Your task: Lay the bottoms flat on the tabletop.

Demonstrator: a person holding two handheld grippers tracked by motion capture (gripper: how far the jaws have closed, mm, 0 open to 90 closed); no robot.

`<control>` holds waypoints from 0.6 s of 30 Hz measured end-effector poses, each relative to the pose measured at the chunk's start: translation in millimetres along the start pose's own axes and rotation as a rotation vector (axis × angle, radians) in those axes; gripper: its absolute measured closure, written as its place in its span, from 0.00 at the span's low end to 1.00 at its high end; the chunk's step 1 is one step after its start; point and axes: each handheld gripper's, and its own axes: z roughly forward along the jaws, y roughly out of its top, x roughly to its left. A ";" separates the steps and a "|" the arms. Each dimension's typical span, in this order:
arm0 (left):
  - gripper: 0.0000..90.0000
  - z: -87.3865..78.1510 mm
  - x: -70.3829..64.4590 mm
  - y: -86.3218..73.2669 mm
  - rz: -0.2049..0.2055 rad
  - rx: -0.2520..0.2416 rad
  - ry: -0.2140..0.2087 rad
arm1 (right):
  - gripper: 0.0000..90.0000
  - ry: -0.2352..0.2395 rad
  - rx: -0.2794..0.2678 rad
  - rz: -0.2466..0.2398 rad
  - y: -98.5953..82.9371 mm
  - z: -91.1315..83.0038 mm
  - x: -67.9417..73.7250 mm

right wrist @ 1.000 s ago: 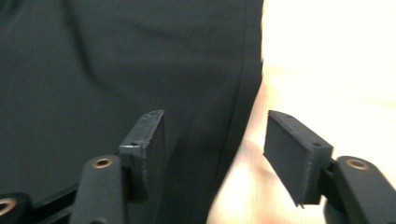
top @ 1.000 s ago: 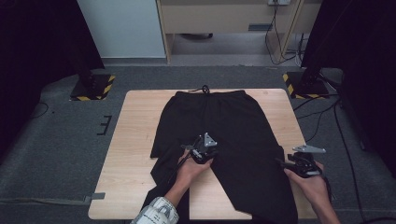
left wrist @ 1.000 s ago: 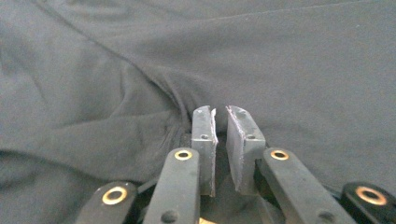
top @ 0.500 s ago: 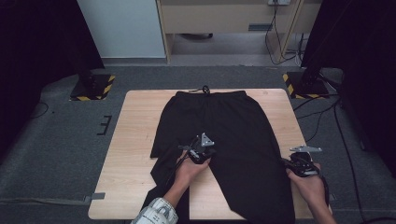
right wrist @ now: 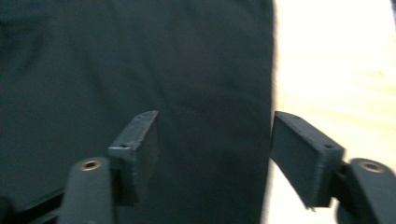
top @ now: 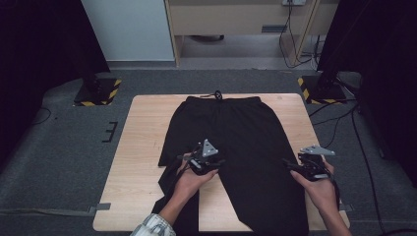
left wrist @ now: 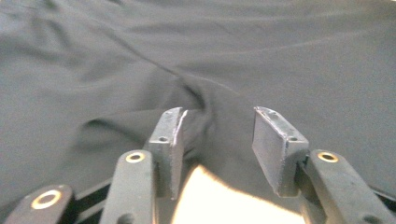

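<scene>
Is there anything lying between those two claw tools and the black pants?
Nothing visible does. The left gripper sits open at the crotch fold of the black pants, and the right gripper is open over the leg's outer edge.

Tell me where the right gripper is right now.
In the high view the right gripper sits at the right outer edge of the trousers, near the table's front right; its jaws stand open across that edge.

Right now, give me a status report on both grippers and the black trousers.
Left gripper open at the crotch of the trousers. Right gripper open over the outer leg edge. Trousers flat on the table. Nothing in the way.
</scene>
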 end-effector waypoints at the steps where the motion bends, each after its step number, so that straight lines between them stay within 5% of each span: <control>1: 0.56 -9.5 4.9 -2.4 -0.017 -0.020 0.010 | 0.32 0.017 -0.001 -0.011 3.5 2.7 5.0; 6: 0.52 -54.6 30.1 -29.4 -0.059 -0.032 0.115 | 0.28 0.112 0.016 -0.054 17.2 23.4 34.0; 10: 0.47 -78.1 53.8 -66.3 -0.105 -0.021 0.172 | 0.42 0.167 0.029 -0.102 24.9 41.1 59.5; 13: 0.44 -83.3 67.2 -84.2 -0.163 -0.007 0.154 | 0.50 0.204 0.039 -0.131 28.9 52.7 79.1; 16: 0.42 -85.7 70.4 -94.3 -0.139 0.023 0.169 | 0.60 0.232 0.045 -0.168 34.2 61.6 95.9; 18: 0.42 -84.5 72.1 -99.4 -0.149 0.036 0.140 | 0.68 0.260 0.044 -0.171 38.6 66.9 105.5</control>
